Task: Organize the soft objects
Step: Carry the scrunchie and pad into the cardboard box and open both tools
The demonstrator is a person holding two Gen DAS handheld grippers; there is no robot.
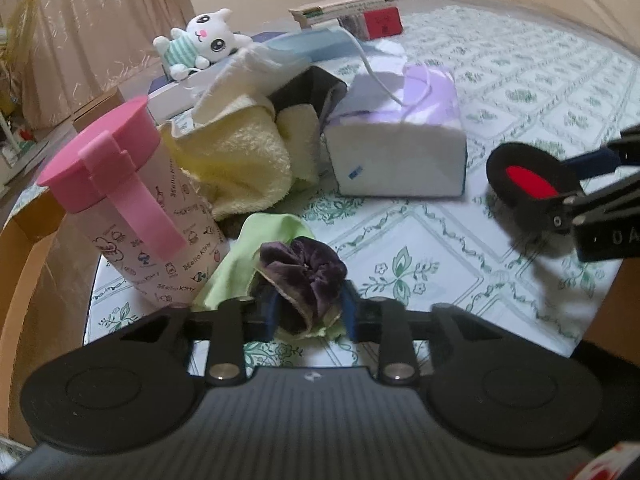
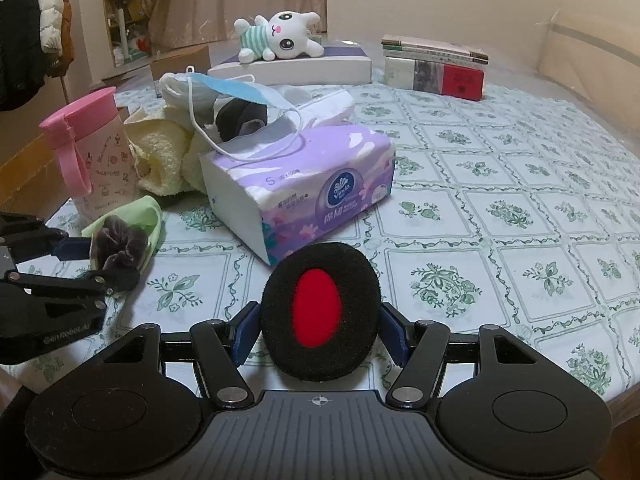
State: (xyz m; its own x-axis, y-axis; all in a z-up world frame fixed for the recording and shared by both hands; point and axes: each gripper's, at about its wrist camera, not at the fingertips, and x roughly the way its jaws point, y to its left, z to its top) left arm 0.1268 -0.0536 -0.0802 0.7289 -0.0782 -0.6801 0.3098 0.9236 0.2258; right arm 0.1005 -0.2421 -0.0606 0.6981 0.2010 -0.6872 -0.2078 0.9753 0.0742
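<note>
My left gripper point(image 1: 308, 312) is shut on a dark purple velvet scrunchie point(image 1: 304, 276) with a light green cloth point(image 1: 256, 248) caught under it, low over the table; it also shows in the right wrist view point(image 2: 120, 244). My right gripper point(image 2: 320, 332) is shut on a round black foam ear pad with a red centre point(image 2: 320, 312), held above the table; it shows in the left wrist view point(image 1: 524, 188). A yellow towel point(image 1: 240, 152), a blue face mask point(image 2: 244, 92) and a purple tissue pack point(image 2: 304, 184) lie piled behind.
A pink-lidded Hello Kitty bottle point(image 1: 132, 208) stands just left of my left gripper. A white plush cat point(image 2: 280, 36) lies on a flat white box point(image 2: 296, 68). Books point(image 2: 436, 64) sit at the back. The floral tablecloth point(image 2: 500, 200) spreads right.
</note>
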